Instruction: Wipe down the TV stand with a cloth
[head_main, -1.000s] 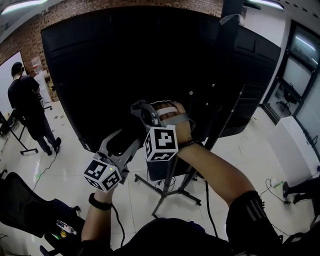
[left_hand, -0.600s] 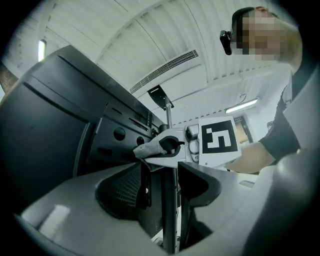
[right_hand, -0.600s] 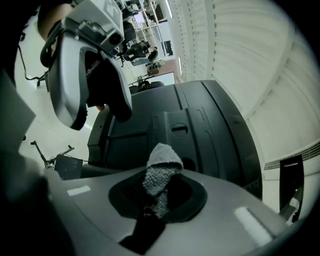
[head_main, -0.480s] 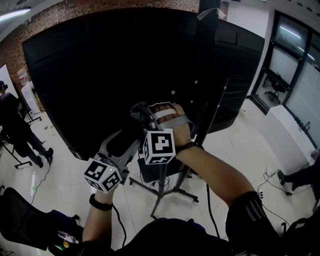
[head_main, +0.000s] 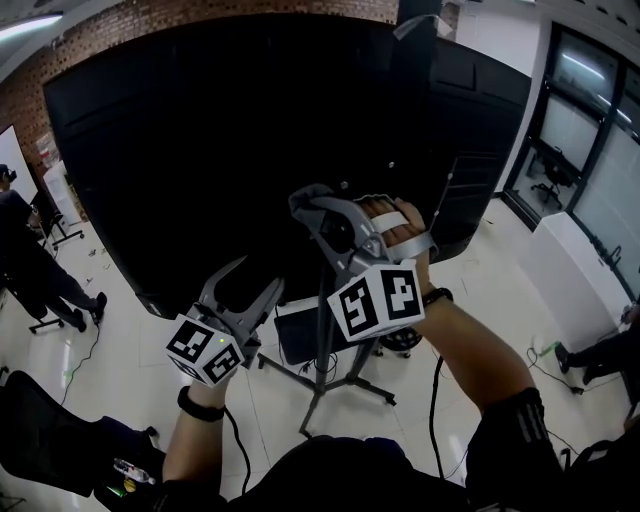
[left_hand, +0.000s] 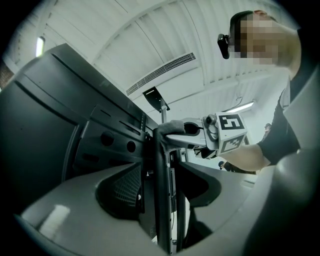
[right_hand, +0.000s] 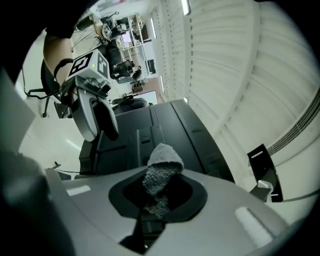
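Right claw (right_hand: 158, 196) pinches a grey cloth (right_hand: 161, 167) at the top of the TV stand's upright post (left_hand: 160, 210). Left claw (head_main: 257, 278) is narrowed around that post lower down. This looks like mid-wipe; the next move is probably sliding the cloth along the post.

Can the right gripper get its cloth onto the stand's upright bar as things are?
Probably yes. The right gripper, shut on the grey cloth, has it right at the upper part of the upright bar. The left gripper clamps the bar lower down, and nothing sits between cloth and bar.
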